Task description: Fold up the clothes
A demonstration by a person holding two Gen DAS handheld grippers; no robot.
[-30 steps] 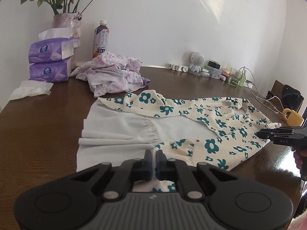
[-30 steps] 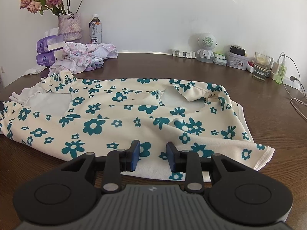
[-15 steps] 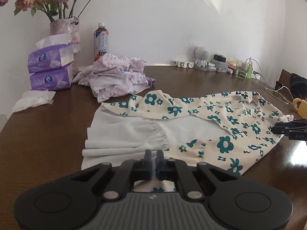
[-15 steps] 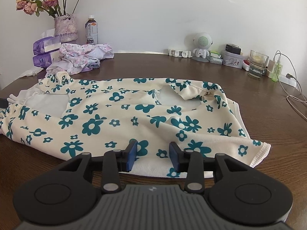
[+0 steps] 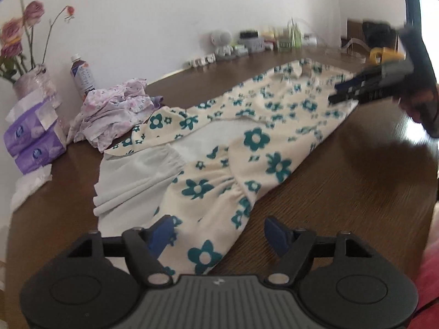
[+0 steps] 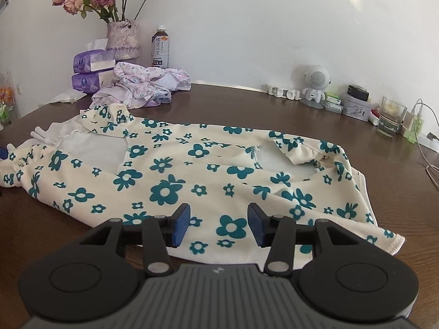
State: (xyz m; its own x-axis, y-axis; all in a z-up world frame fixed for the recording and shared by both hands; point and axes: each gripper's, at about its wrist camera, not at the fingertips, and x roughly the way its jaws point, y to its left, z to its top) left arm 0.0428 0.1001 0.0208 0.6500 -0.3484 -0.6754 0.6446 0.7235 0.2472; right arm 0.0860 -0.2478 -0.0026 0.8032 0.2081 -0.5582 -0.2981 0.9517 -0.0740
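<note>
On the brown wooden table (image 6: 225,101), 1 cream garment (image 6: 192,175) with teal flowers lies spread flat, lengthwise left to right, white lining showing at its far-left end. Soft, light fleece-like cloth, likely limp and prone to sagging; best pinched at a hem corner or edge, through both layers. Far left: 1 crumpled lilac garment (image 6: 142,87), unfolded. Left gripper (image 5: 218,231): fingers spread wide, empty, over the garment's near-left hem. Right gripper (image 6: 218,226): fingers parted, empty, low over the near-right edge, which lies between them.
</note>
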